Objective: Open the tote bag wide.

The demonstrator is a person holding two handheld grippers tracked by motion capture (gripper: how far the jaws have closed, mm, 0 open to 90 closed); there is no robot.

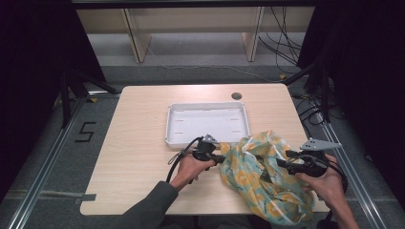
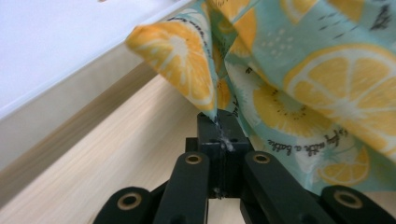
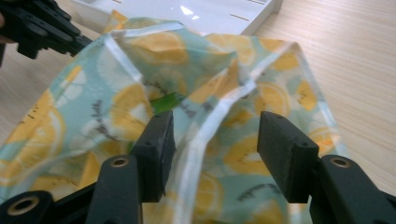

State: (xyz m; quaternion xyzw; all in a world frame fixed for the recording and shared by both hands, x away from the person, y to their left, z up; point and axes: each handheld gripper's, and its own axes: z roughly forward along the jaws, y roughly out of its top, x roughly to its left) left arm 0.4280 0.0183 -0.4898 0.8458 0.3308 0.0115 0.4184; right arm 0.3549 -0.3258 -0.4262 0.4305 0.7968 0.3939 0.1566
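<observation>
Cloth [image 1: 260, 179] printed with lemon slices lies bunched at the table's [image 1: 143, 143] 5 o'clock corner, its lower folds cut off at the table edge. Left gripper [image 2: 219, 128] is clamped on a pinched fold at the cloth's 9 o'clock side, just beside the white tray [image 1: 206, 123]. Right gripper [image 3: 212, 149] stands parted over a seam at 3 o'clock, pads off the cloth.

The left half of the desk [image 1: 129, 157] is bare wood, so a hand can pass there freely. The white tray [image 1: 206, 123] stands in the middle and blocks a low path toward the far edge. The lemon-print cloth [image 1: 258, 181] covers the near right part. Beside the tray, on its left and right, open strips remain.
</observation>
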